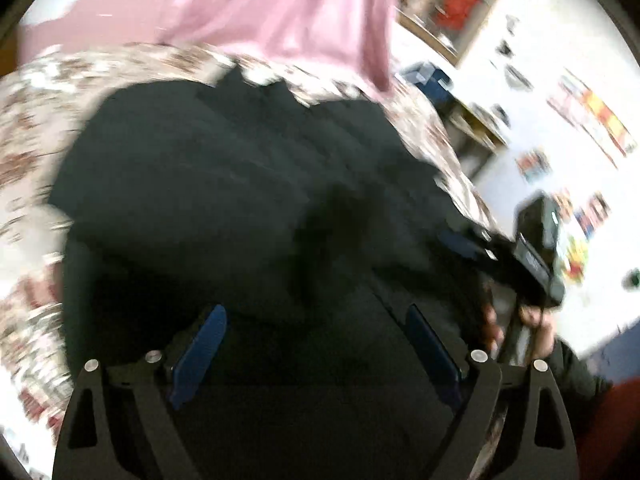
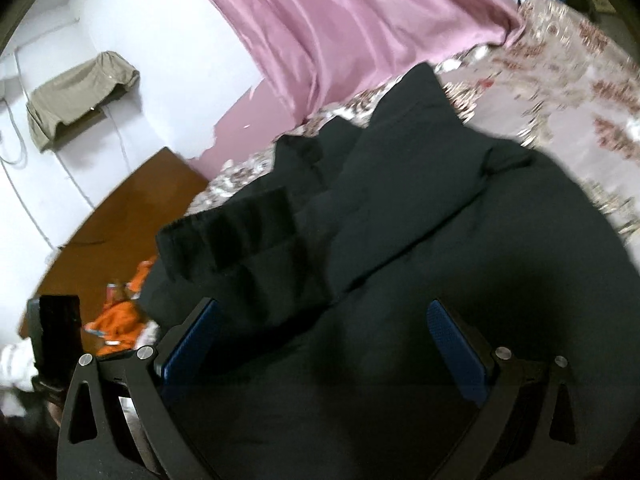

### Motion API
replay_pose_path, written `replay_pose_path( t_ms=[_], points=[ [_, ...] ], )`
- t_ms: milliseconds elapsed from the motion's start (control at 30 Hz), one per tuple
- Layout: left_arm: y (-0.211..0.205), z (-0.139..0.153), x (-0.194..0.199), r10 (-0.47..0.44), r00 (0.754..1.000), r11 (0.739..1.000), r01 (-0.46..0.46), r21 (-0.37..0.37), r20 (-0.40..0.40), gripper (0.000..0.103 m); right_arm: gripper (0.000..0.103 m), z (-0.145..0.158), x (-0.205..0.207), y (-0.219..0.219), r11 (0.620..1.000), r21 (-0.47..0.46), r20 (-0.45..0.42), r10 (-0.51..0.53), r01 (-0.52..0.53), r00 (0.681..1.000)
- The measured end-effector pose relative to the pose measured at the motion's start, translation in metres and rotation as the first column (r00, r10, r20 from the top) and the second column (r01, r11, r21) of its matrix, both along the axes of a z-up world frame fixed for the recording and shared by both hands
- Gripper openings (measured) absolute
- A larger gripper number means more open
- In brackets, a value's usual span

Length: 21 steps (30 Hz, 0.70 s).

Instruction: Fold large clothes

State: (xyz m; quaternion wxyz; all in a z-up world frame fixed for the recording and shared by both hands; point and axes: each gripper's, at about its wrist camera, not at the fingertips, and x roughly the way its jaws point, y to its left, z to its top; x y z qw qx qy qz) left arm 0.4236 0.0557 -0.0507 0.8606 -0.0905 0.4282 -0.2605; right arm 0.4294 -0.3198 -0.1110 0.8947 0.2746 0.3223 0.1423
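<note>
A large black garment [image 1: 224, 184] lies spread and creased on a floral bedspread [image 1: 28, 128]. In the right wrist view the garment [image 2: 420, 220] shows a ribbed cuff or hem [image 2: 224, 232] folded up at its left side. My left gripper [image 1: 316, 316] is open just above the near part of the garment, blue pads apart, nothing between them. My right gripper [image 2: 324, 312] is open too, hovering over the cloth. The right gripper also shows in the left wrist view [image 1: 532, 248], held by a hand at the garment's right edge.
A pink curtain [image 2: 340, 28] hangs behind the bed. A brown floor [image 2: 120, 216] with orange cloth [image 2: 120, 320] lies left of the bed. A white wall with stickers [image 1: 580, 120] and shelves stands to the right. The floral bedspread [image 2: 580, 92] stretches right of the garment.
</note>
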Motion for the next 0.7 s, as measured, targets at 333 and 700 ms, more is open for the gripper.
replay_pose_path(
  t_ms=[333,700],
  points=[
    [0.101,-0.003,-0.014,0.378,0.926,0.925,-0.378,0.035,-0.001,0.093,0.101,-0.019,-0.005,0.007,0.989,0.15,-0.036,0.008,-0.002,0.999],
    [0.113,-0.02,-0.019,0.428,0.904,0.904,-0.427,0.037,-0.023,0.094,0.088,-0.026,0.01,0.068,0.916,-0.396,-0.196,-0.025,-0.056,0.98]
  ],
)
